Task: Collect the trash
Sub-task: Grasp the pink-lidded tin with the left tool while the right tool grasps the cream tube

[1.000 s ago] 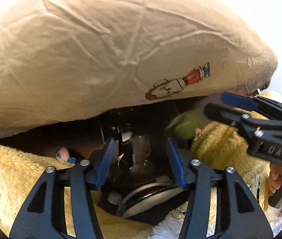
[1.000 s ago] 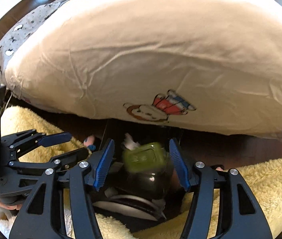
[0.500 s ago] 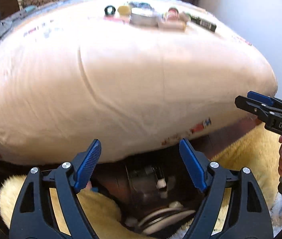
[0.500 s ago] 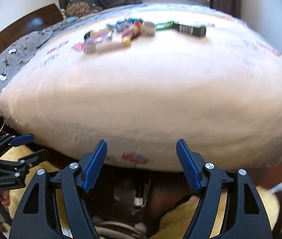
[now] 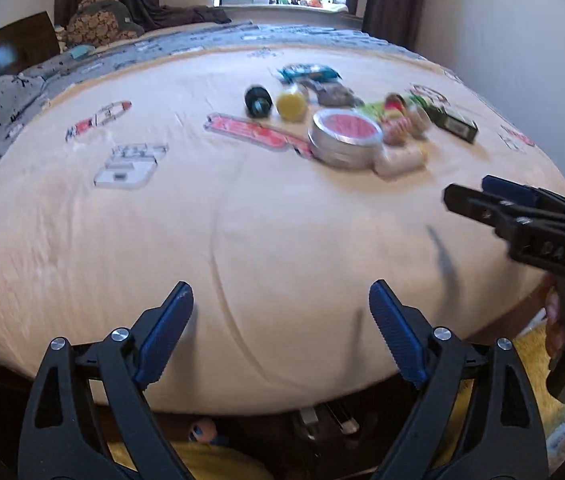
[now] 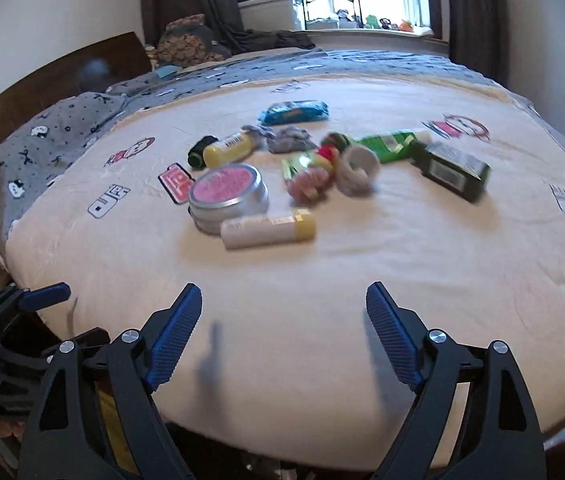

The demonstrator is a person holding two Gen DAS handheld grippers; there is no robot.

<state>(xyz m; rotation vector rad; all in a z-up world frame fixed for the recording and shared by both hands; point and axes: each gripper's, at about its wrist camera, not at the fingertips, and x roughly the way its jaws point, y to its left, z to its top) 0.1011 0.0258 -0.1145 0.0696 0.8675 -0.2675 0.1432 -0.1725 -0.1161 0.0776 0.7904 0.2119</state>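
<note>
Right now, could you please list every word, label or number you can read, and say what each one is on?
"DAS": on the body of the right gripper, seen from the left wrist view.
Too blurred to read: the bedsheet prints and the pink lid of the round tin.
Too small to read: the label and barcode on the dark green box, and the print on the white tube.

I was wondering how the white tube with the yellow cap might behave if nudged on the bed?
The white tube lies on its side and looks cylindrical, so it would probably roll. The bedspread looks soft, which may slow it. It seems small, likely light.
</note>
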